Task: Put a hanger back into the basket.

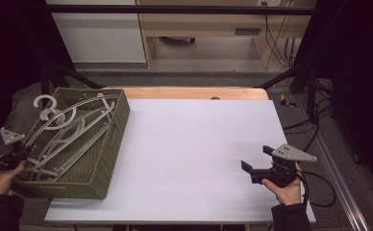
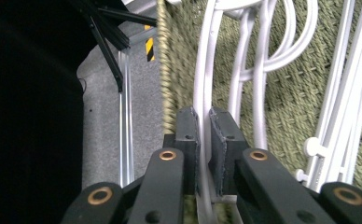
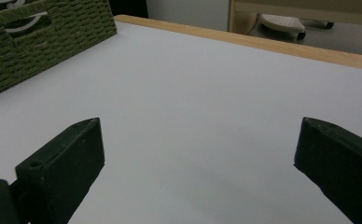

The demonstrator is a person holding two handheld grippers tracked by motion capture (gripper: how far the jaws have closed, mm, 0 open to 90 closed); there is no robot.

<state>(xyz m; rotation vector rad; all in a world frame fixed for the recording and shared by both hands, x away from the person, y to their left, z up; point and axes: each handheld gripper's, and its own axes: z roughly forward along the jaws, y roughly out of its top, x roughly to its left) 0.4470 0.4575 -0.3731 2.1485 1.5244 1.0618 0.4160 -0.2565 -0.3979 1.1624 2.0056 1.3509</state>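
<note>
A green woven basket (image 1: pixel 110 144) sits at the table's left and holds several white plastic hangers (image 1: pixel 74 132). My left gripper (image 1: pixel 16 156) is at the basket's near left corner, shut on the thin arm of one white hanger (image 2: pixel 203 93); its two black pads (image 2: pixel 188 135) pinch that arm just inside the basket wall (image 2: pixel 167 70). My right gripper (image 1: pixel 254 166) rests low over the white table surface (image 1: pixel 189 154) at the right, jaws wide open with nothing between them. In the right gripper view its jaws frame bare tabletop (image 3: pixel 202 121), with the basket (image 3: pixel 44 42) far off at the upper left.
A wooden strip (image 1: pixel 194 93) edges the table's far side. Beyond it stand cabinets (image 1: pixel 98 33) and cables (image 1: pixel 278 38). A black frame bar (image 1: pixel 175 9) crosses the top. A metal rail (image 1: pixel 338 183) runs along the floor at the right.
</note>
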